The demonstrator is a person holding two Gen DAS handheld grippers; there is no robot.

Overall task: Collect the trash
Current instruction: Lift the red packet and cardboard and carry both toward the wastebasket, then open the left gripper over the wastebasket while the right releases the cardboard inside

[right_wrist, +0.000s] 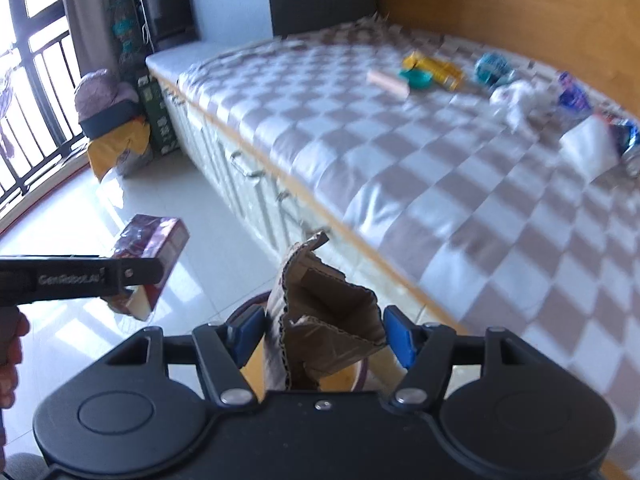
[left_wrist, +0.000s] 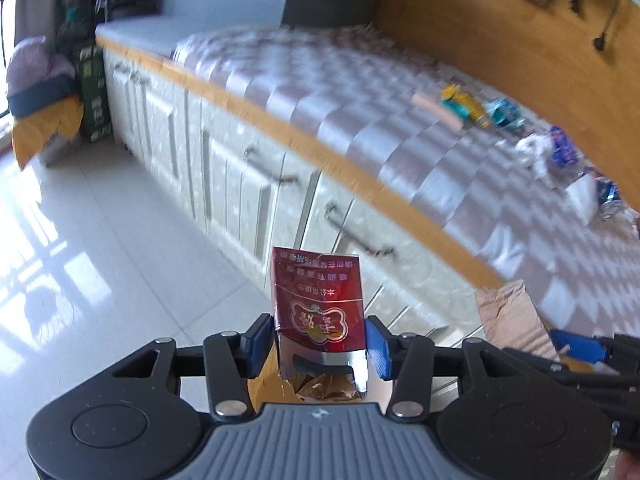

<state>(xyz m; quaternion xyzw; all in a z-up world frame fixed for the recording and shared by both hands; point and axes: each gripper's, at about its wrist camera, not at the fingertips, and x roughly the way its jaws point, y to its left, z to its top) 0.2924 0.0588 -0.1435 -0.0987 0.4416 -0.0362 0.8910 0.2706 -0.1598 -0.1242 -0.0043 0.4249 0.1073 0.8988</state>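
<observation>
Grippers hang level over the floor beside the bed: left gripper (left_wrist: 318, 342) pinches a crumpled red cigarette pack (left_wrist: 318, 304), right gripper (right_wrist: 324, 336) clamps torn brown cardboard (right_wrist: 324, 320).

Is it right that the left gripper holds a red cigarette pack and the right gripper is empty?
Not quite. The right gripper isn't empty: the right wrist view shows its jaws closed on a torn cardboard piece. The left gripper does hold the red cigarette pack.
</observation>
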